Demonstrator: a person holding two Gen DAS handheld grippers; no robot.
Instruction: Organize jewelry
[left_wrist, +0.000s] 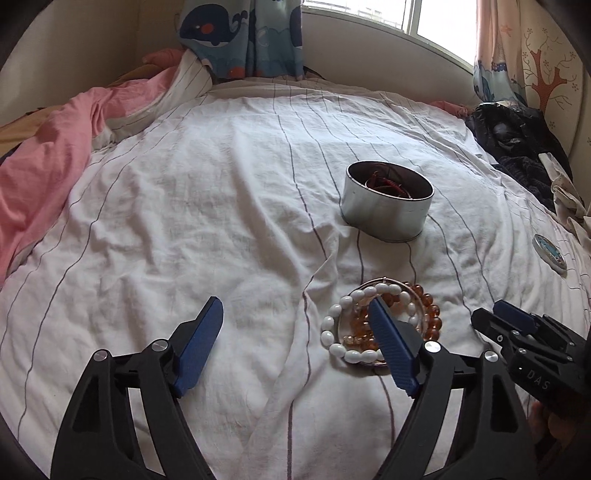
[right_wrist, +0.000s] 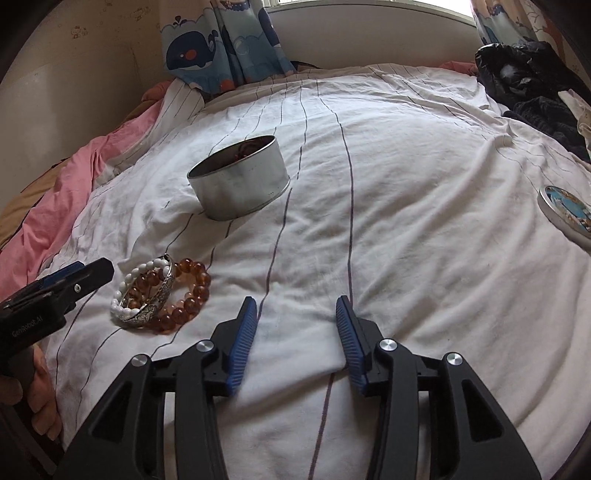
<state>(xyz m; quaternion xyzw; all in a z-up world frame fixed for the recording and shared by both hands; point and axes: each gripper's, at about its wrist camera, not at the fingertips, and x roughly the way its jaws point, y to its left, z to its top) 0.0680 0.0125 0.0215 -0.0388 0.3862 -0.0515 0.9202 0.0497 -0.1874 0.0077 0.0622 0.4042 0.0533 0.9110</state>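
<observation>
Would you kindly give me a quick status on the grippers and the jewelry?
Left gripper open, right gripper open, both empty. Bracelets piled on the sheet, short of the tin. Tin open, red jewelry inside; lid off right. Path clear.

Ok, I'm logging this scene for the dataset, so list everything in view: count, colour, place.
bead bracelets: two, white and amber, piled on the sheet near the left gripper
bangle: one, engraved silver, lying on the bead pile
tin: one, silver, open, mid-bed, red cord item inside
lid: one, blue picture, far right on the sheet
sheet: one, white with thin dark stripes
pink bedding: one, left edge
dark clothes: one heap, back right
whale curtains: blue, by the window
left gripper: open, empty, one finger over the pile
right gripper: open, empty, above bare sheet
</observation>
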